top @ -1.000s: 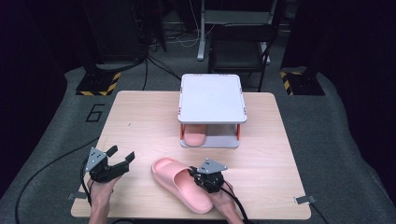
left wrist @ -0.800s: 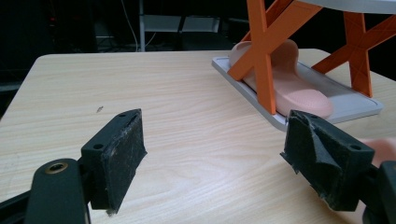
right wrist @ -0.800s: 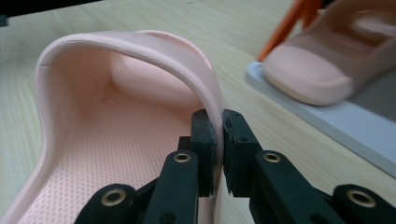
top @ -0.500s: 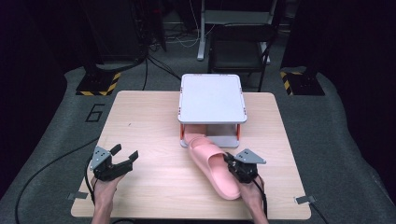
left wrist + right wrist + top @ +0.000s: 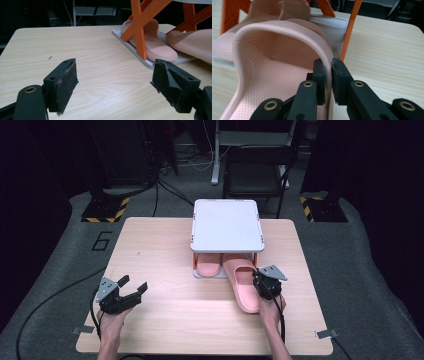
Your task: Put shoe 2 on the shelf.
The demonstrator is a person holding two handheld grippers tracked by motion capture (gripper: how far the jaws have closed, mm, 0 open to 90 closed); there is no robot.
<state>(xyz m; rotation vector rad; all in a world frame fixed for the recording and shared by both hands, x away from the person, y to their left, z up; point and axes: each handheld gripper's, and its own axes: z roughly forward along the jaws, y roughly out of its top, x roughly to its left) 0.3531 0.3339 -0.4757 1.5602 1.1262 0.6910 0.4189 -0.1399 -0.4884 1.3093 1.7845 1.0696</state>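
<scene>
- Dark workroom with cabling and a chair beyond; pale wooden table [image 5: 165,250] at the centre of the high view, floor around it grey.
- White-topped rack [image 5: 227,225] on orange legs standing at upper centre of the table, grey base tray beneath.
- First pink slipper [image 5: 207,266] already lying under the rack, on the left half of the base; seen in the left gripper view at upper right, behind an orange cross-brace [image 5: 138,30].
- Second pink slipper [image 5: 243,285] just right of centre in the high view: toe end tucked under the rack's front edge beside the first, heel end out on the bare table toward the lower frame.
- Right gripper [image 5: 263,283] clamped on that slipper's right side wall; in the right gripper view, both pads [image 5: 320,72] pinching the thin rim with almost no gap.
- Left gripper [image 5: 131,290] at lower left of the high view, well apart from rack and slippers; jaws spread wide, nothing between them, bare wood visible through the gap in the left gripper view.
- Judgement on progress: one slipper stowed, second partly inserted, roughly past the halfway mark.
- Remaining, by judgement: pushing the second slipper fully under the top, squaring it beside its mate, then letting go.
</scene>
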